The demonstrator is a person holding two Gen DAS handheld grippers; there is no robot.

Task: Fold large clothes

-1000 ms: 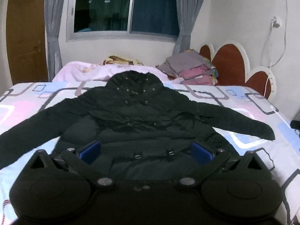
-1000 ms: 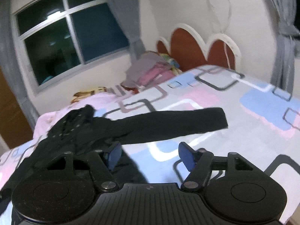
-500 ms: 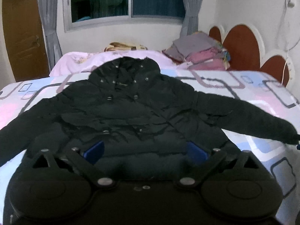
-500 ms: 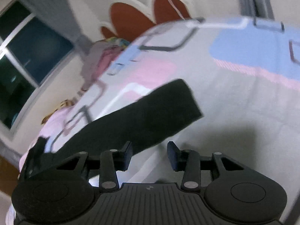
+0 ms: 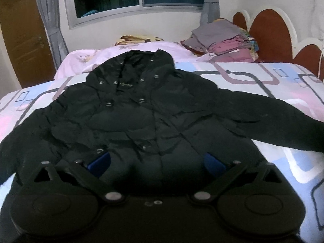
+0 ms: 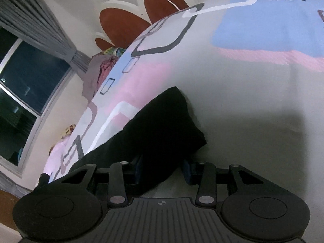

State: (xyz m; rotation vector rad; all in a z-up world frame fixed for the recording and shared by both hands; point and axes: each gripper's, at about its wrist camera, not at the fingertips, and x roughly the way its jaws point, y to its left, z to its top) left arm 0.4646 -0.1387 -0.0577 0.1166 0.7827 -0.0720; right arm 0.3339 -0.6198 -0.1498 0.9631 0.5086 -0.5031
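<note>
Lying flat and face-up on the patterned bedspread (image 5: 253,75), the black hooded jacket (image 5: 141,109) fills the middle of the left wrist view, its hood toward twelve o'clock by the pink pillow (image 5: 97,54) and its sleeves spread out toward three and nine o'clock. The left gripper (image 5: 157,163) hovers at six o'clock over the jacket's lower hem with its blue-padded fingers (image 5: 99,162) set wide apart and nothing between them. Behind the hood, at one o'clock, a stack of folded clothes (image 5: 222,38) sits just beside the red scalloped headboard (image 5: 269,32). In the right wrist view the frame is rolled, so the bed slopes up toward one o'clock. The right gripper (image 6: 162,171) sits at six o'clock, its jaws having just been closing and now partly narrowed, with the cuff end of the jacket's sleeve (image 6: 162,125) lying between the two fingers (image 6: 187,170). Whether the pads actually press on the fabric cannot be told, since a strip of bedspread shows between the cloth and the finger at four o'clock.
</note>
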